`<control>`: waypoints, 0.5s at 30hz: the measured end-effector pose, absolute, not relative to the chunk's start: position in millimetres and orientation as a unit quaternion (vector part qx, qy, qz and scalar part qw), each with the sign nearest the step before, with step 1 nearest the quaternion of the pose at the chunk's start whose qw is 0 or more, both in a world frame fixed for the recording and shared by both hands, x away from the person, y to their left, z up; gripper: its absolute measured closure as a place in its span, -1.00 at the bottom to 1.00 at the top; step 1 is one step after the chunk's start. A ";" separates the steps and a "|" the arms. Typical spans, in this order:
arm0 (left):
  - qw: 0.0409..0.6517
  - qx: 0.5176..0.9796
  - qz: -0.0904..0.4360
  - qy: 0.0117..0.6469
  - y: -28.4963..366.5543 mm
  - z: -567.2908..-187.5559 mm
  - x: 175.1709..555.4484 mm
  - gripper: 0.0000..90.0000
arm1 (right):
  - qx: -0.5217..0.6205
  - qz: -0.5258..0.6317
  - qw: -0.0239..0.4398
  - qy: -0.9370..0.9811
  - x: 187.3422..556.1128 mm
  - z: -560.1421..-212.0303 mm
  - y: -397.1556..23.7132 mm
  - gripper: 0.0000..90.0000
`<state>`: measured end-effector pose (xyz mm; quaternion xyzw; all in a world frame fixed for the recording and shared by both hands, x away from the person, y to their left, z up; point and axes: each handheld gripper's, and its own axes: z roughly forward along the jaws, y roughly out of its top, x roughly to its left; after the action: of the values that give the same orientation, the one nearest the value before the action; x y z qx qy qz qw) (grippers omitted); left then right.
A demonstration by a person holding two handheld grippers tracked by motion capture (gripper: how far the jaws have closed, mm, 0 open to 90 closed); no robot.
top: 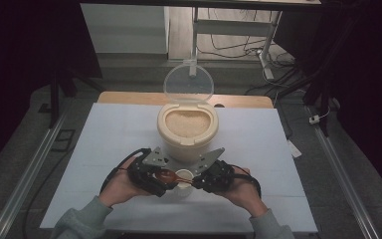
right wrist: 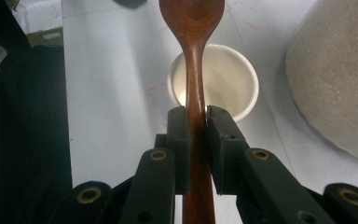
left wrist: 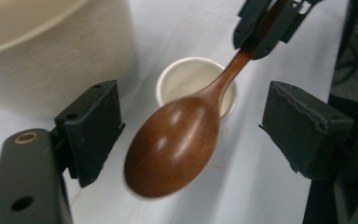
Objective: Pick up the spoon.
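- A wooden spoon is clamped by its handle in the right gripper, jaws squeezed tight on both sides, low in the middle of the right gripper view.
- The spoon's bowl is held out over a small white cup, seen at lower centre of the high view between the two hands.
- The left gripper is spread open; the spoon bowl is seen between its jaws, but neither pad is touched by it.
- The cup looks empty and is parked just beside a big cream container, whose clear lid is flipped up at upper centre.
- The container is filled with pale grains, rice by the look of it.
- Everything is set on a white table.
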<state>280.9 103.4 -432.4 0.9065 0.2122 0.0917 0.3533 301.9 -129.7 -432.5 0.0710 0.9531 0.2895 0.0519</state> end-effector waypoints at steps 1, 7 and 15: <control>0.350 0.910 0.088 0.205 100.9 -432.8 281.3 -0.55 | 0.071 0.289 0.052 0.953 301.9 -432.5 -129.7 0.77; 0.334 0.925 0.071 0.167 85.1 -436.2 284.1 -0.40 | 0.057 0.292 0.053 0.953 300.0 -432.1 -127.9 0.77; 0.306 0.941 0.065 0.127 69.3 -440.3 283.4 -0.17 | 0.037 0.296 0.059 0.952 294.6 -429.2 -126.0 0.77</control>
<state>283.4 69.3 -440.3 0.9414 0.1270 0.0650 0.3057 294.6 -126.0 -429.2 0.0369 0.9525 0.2965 0.0591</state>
